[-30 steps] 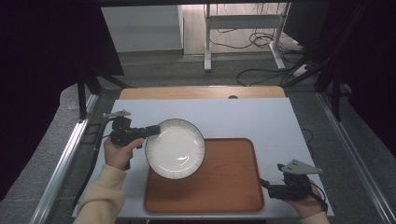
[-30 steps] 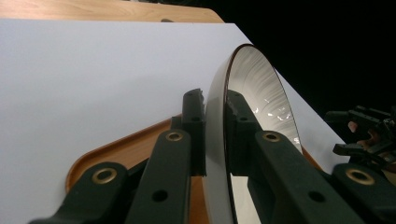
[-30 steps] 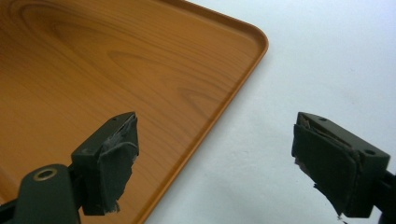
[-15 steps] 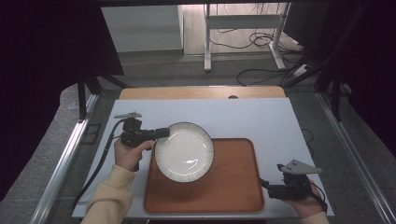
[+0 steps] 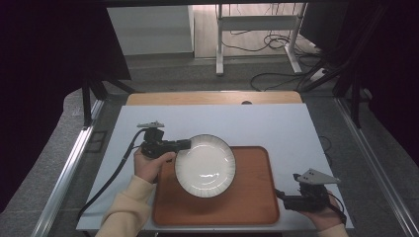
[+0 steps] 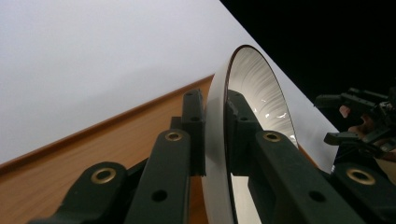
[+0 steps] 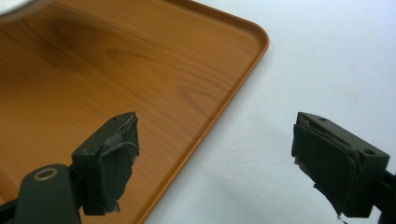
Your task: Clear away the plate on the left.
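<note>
A white ribbed plate point(image 5: 205, 165) with a dark rim hangs over the left part of the wooden tray point(image 5: 247, 202). My left gripper point(image 5: 184, 144) is shut on the plate's left rim. In the left gripper view the plate point(image 6: 254, 88) stands edge-on, its rim point(image 6: 215, 140) pinched between the two black jaws, with the tray point(image 6: 116, 140) behind. My right gripper point(image 5: 280, 196) rests at the tray's lower right corner. In the right gripper view it point(image 7: 215, 158) is open with nothing between its pads, straddling the tray's edge point(image 7: 219, 116).
A white mat point(image 5: 276, 126) covers the table, with a wooden strip point(image 5: 212, 98) at the far edge. Metal rails point(image 5: 69, 168) run along both sides. A desk frame and cables point(image 5: 267, 54) lie on the floor beyond.
My left gripper has carried the plate to the right, from beside the tray's left edge to over the tray. The right gripper has stayed put.
</note>
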Motion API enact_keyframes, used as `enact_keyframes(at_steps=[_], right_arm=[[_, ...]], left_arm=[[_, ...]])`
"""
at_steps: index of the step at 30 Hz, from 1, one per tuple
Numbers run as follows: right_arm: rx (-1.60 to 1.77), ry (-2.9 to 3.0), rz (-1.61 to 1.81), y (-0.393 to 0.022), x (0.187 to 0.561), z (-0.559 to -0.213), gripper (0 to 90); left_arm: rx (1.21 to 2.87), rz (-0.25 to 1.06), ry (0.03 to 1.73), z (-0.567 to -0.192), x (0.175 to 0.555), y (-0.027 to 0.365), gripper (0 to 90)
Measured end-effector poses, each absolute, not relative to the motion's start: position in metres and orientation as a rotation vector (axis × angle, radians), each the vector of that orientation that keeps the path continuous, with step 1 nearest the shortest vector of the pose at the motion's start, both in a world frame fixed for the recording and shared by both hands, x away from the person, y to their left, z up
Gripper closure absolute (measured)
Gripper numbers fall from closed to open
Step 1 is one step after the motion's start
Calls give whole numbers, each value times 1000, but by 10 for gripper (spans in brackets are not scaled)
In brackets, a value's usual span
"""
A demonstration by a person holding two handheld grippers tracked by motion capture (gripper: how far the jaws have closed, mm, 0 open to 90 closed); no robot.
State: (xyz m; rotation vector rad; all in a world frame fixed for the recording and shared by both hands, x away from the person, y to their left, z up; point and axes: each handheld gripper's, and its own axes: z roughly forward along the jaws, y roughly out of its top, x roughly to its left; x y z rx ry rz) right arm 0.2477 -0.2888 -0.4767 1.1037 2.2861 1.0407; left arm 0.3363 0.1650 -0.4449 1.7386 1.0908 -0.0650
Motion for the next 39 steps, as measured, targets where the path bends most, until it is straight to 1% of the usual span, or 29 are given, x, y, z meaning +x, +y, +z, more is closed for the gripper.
enact_keyframes(at_steps=[20, 29, 34, 39], right_arm=[[1102, 2293, 1037, -288, 248, -478, 153], [1101, 2294, 1035, -288, 248, -478, 153], [1101, 2295, 1035, -288, 248, -478, 153], [1102, 2299, 1032, -288, 248, -479, 153]], left_arm=[[1774, -137, 1129, -480, 344, 136, 805], [1790, -138, 1156, -491, 349, 131, 805], [1832, -101, 1166, -496, 352, 131, 821], [1845, -97, 1179, -499, 354, 130, 827]])
